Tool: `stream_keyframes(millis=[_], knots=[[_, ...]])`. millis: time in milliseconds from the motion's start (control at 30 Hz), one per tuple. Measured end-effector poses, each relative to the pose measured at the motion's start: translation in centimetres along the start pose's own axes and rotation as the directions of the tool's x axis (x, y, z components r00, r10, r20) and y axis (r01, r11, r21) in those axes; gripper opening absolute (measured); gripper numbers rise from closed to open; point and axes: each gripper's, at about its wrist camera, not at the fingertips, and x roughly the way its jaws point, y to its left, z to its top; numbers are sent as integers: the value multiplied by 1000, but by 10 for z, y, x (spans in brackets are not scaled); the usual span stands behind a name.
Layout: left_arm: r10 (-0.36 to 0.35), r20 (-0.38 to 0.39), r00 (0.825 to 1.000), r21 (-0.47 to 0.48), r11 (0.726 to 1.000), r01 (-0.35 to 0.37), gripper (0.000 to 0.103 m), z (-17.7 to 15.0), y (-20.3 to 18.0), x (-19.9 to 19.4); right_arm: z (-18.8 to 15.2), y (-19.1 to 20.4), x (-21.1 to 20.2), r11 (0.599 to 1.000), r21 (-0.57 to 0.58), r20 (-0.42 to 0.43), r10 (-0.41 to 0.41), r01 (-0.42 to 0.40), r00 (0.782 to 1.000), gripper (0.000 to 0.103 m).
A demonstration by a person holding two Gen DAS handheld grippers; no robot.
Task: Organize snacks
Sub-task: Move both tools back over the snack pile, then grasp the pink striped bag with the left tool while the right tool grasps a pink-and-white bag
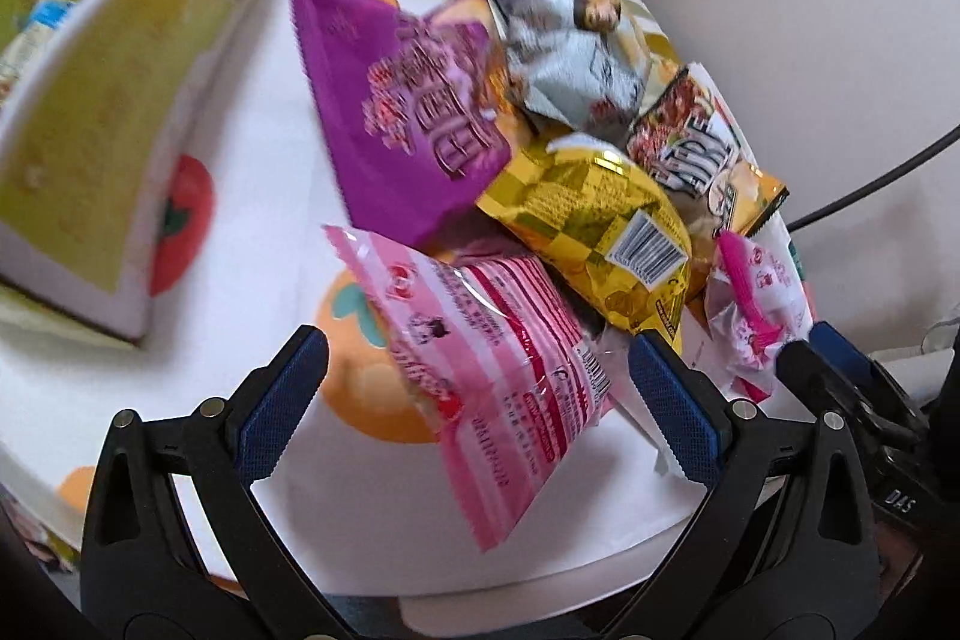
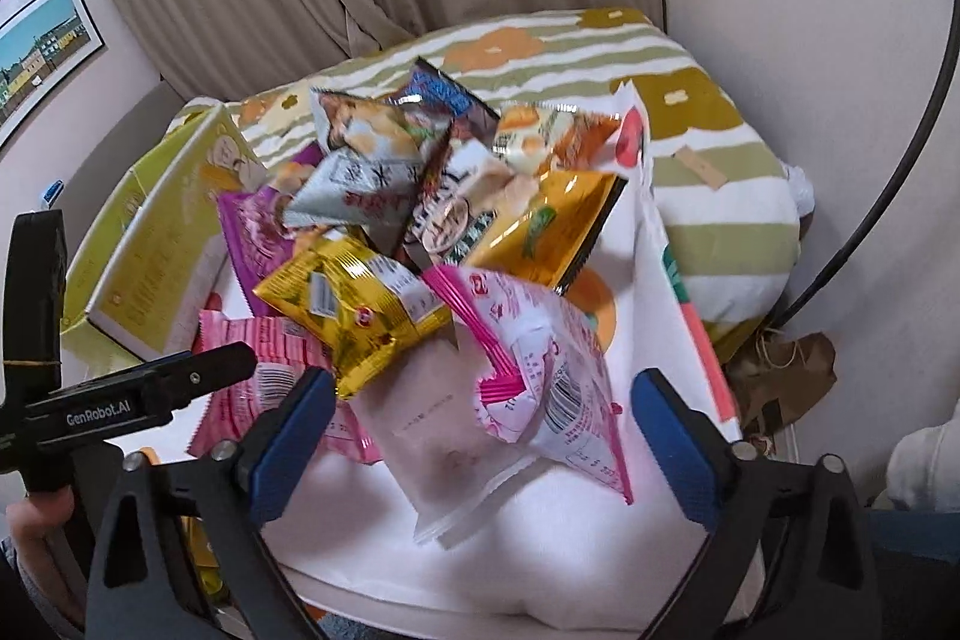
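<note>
A pile of snack packets lies on the table. In the left wrist view my left gripper is open, its fingers either side of a pink striped packet. Behind it lie a gold packet, a purple packet, a grey packet and a small pink-white packet. In the right wrist view my right gripper is open around the near edge of a pink-white packet on a clear bag. The gold packet and the pink striped packet lie to its left.
A yellow-green cardboard box stands at the left with packets inside; it also shows in the right wrist view. The table has a white fruit-print cloth. A striped cushion and wall lie behind. The left gripper's body is at the left.
</note>
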Motion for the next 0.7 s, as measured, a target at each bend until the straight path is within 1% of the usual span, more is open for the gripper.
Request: stream_keyframes(millis=[100, 167, 233, 267, 300, 333, 367, 467, 533, 700], knots=[[-7, -33, 999, 5, 1000, 7, 99, -2, -2, 17, -1, -1, 11, 1000, 2, -11, -3, 3, 1000, 92], [-19, -47, 999, -1, 1000, 19, 96, -3, -1, 24, -2, -2, 17, 1000, 7, -16, -3, 3, 1000, 91], [-53, -59, 997, -11, 999, 52, 89, -4, 0, 29, -2, -4, 22, 1000, 9, -20, -8, 8, 1000, 90], [-64, -63, 996, -14, 998, 63, 88, -4, 0, 31, -2, -4, 23, 1000, 9, -21, -11, 11, 1000, 89], [-74, -69, 995, -15, 997, 74, 85, -4, 0, 33, -1, -5, 25, 1000, 10, -24, -12, 12, 1000, 87], [-89, -73, 993, -17, 996, 88, 78, -5, 0, 35, -1, -6, 27, 1000, 11, -28, -13, 13, 1000, 85], [-101, -74, 992, -22, 995, 100, 77, -5, 0, 36, 0, -7, 30, 1000, 13, -31, -16, 16, 999, 84], [-95, -75, 993, -6, 995, 95, 72, -6, -2, 36, 3, -9, 35, 1000, 17, -38, -16, 16, 999, 78], [-83, -81, 993, -2, 997, 83, 65, -6, -2, 35, 4, -9, 37, 1000, 16, -42, -23, 24, 999, 75], [-91, -103, 991, -16, 996, 89, 61, 0, 12, 33, 6, -12, 41, 999, 20, -53, -39, 41, 998, 68]])
